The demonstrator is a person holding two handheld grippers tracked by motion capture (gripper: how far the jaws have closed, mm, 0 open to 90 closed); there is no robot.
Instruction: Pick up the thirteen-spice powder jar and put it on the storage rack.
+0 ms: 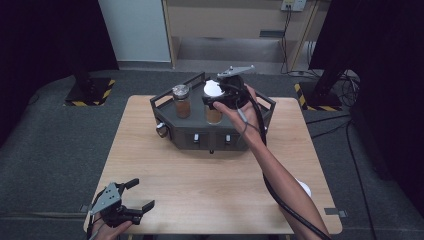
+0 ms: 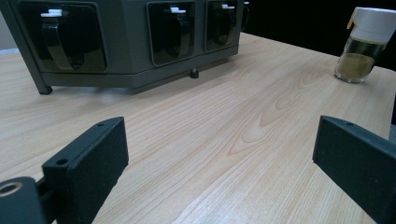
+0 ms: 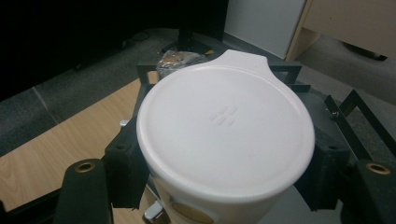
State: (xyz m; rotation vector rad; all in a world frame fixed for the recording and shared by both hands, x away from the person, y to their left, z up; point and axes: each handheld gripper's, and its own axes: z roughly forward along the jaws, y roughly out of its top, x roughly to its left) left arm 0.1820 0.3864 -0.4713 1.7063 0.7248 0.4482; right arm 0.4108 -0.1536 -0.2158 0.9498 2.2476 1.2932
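Gripping white-lidded, seemingly brown-filled jar

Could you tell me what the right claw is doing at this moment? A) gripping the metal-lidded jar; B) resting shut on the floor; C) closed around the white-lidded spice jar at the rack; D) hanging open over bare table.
C: in the right gripper view the right claw has a jaw pressed on each side of the white-lidded spice jar, above the dark rack.

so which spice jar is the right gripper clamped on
The white-lidded jar on the rack, held by the right gripper. The silver-capped jar beside it stands untouched.
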